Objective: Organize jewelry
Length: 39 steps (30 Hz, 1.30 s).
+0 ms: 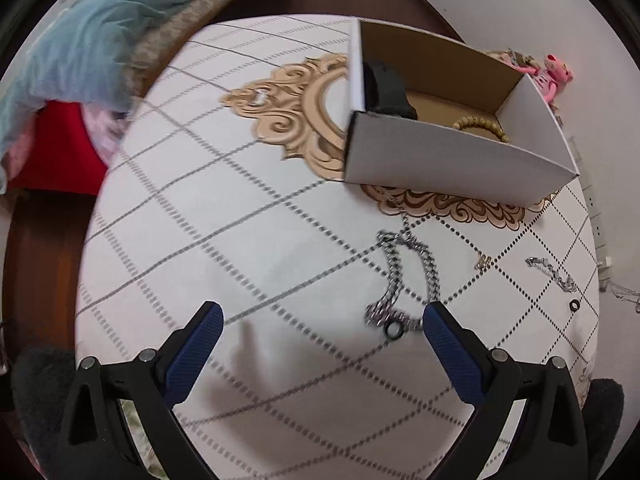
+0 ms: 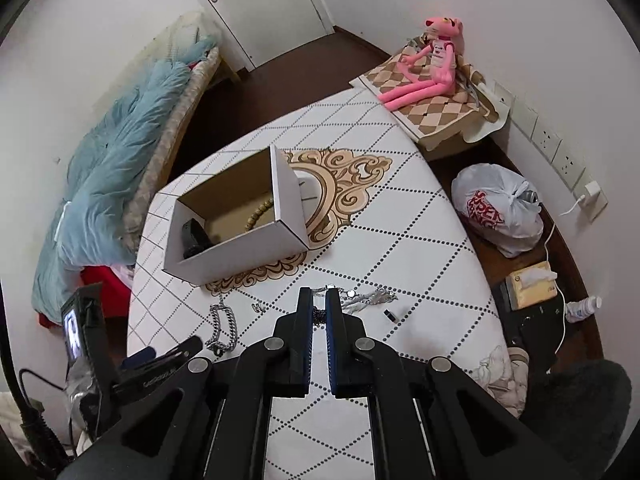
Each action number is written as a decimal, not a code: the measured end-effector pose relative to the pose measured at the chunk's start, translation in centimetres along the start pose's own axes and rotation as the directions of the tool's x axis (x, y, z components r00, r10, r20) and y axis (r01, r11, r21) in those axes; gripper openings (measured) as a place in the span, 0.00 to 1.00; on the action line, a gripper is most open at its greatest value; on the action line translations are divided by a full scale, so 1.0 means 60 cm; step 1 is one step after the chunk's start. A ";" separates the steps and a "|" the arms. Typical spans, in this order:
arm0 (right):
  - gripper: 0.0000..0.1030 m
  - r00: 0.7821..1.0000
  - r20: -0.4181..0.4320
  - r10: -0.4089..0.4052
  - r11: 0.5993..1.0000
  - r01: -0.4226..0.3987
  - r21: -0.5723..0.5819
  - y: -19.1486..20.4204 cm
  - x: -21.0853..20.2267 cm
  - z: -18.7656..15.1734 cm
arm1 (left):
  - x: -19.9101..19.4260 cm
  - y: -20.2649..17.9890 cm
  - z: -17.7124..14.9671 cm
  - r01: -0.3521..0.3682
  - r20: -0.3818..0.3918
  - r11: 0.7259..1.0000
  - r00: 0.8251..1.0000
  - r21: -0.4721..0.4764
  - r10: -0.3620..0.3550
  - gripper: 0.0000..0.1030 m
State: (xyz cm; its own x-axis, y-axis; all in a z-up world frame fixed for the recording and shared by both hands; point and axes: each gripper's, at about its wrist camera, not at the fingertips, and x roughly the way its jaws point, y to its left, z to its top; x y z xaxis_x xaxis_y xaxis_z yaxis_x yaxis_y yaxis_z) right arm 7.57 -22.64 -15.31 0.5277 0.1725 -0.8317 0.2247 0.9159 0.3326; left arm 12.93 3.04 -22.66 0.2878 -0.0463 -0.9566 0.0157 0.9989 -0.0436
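An open white cardboard box (image 1: 452, 164) (image 2: 240, 252) stands on the patterned table; it holds a black item (image 1: 386, 88) and a beaded bracelet (image 1: 482, 126) (image 2: 258, 210). A thick silver chain (image 1: 404, 276) (image 2: 223, 326) lies on the table just beyond my open left gripper (image 1: 320, 320), near its right finger. My right gripper (image 2: 319, 300) is nearly shut, with a dark chain-like piece (image 2: 319, 316) between its fingers. A thin silver necklace (image 2: 366, 298) (image 1: 554, 274), a small clip (image 1: 483, 262) (image 2: 258, 306) and a small black ring (image 1: 575, 305) lie nearby.
A pink plush toy (image 2: 434, 64) sits on a checked cloth at the table's far corner. A bed with a blue blanket (image 2: 108, 176) is to the left. A white plastic bag (image 2: 500, 210), a tissue box (image 2: 528, 284) and wall sockets are on the right.
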 end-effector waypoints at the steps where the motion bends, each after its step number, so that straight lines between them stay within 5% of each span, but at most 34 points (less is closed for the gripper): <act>1: 0.06 1.000 -0.010 -0.004 1.000 0.004 0.002 0.001 0.011 -0.001 | 0.009 -0.007 0.004 0.002 -0.004 1.000 1.000 0.022 -0.002 0.89; 4: 0.06 0.999 -0.030 -0.012 1.000 0.013 0.013 -0.002 0.032 -0.007 | 0.034 -0.027 0.005 0.011 -0.038 0.996 0.999 0.085 -0.008 0.73; 7: 0.06 0.999 -0.040 -0.016 1.000 0.017 0.021 -0.003 0.043 -0.010 | 0.028 -0.047 -0.004 0.016 0.011 0.987 1.000 0.161 -0.018 0.59; 9: 0.06 0.999 -0.044 -0.017 0.999 0.019 0.027 -0.003 0.049 -0.010 | 0.021 -0.055 -0.008 0.032 0.023 0.980 0.999 0.195 -0.038 0.39; 10: 0.06 0.999 -0.045 -0.018 0.999 0.020 0.029 -0.004 0.052 -0.010 | 0.018 -0.060 -0.010 0.041 0.029 0.976 0.998 0.214 -0.049 0.16; 11: 0.06 0.999 -0.045 -0.019 0.999 0.020 0.032 -0.004 0.054 -0.009 | 0.017 -0.060 -0.010 0.050 0.025 0.975 0.998 0.216 -0.057 0.06; 25: 0.06 0.999 0.025 0.045 0.998 -0.046 0.031 0.017 0.009 0.016 | -0.078 0.021 -0.019 0.268 0.089 0.963 0.959 0.032 -0.270 0.05; 39: 0.06 0.986 0.060 0.158 0.985 -0.153 -0.085 0.105 -0.033 0.089 | -0.234 0.012 0.098 0.383 0.244 0.919 0.886 0.091 -0.393 0.05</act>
State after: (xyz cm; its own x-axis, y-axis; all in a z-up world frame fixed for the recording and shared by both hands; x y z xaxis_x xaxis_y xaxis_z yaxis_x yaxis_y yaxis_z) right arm 12.33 -19.18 -9.19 0.6046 0.2935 -0.7405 0.0705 0.9063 0.4168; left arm 14.53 4.37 -7.58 0.4830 -0.4346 -0.7601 0.2120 0.9003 -0.3801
